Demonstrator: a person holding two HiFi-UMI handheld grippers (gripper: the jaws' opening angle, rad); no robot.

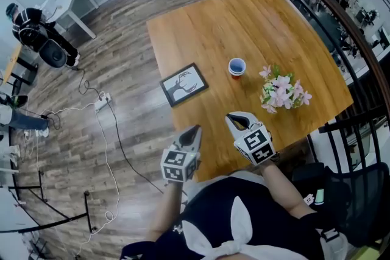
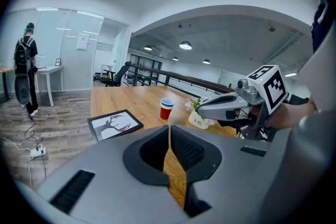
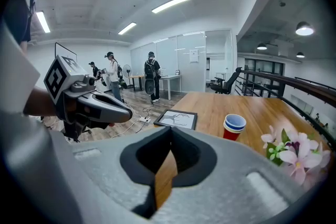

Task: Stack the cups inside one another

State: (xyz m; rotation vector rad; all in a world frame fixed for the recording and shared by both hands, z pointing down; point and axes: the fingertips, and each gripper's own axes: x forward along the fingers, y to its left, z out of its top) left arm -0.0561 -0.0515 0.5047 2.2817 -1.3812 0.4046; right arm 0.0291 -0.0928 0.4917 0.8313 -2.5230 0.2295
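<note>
Two cups (image 1: 237, 66), blue nested inside red, stand on the counter (image 1: 207, 21) just right of centre in the head view, between the framed deer picture (image 1: 184, 84) and the flowers (image 1: 281, 92). My left fingers (image 1: 194, 134) and my right fingers (image 1: 237, 123) are pressed together on nothing, low in that frame by the counter's near edge, well apart from the cups.

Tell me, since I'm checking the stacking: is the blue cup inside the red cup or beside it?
Inside: the blue cup shows only its rim above the red cup, one upright stack.
</note>
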